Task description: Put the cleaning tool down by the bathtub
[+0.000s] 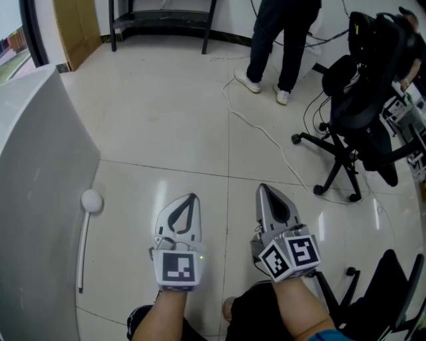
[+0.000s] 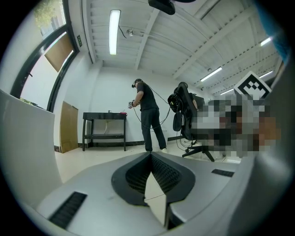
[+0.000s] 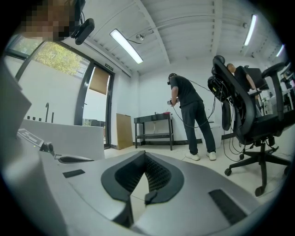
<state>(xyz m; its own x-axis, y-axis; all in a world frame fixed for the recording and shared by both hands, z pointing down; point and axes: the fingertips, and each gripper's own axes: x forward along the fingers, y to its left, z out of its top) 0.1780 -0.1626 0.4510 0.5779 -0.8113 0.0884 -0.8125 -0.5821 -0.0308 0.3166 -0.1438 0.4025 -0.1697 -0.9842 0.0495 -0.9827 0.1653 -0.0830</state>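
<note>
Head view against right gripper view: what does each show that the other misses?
Only the head view shows the cleaning tool lying on the floor beside the bathtub. Only the right gripper view shows the ceiling lights and the upper body of the standing person. Both show that person's legs, the office chair and the black table.

On my left gripper the jaws meet tip to tip, nothing between; beyond, a person stands beside a black office chair.
</note>
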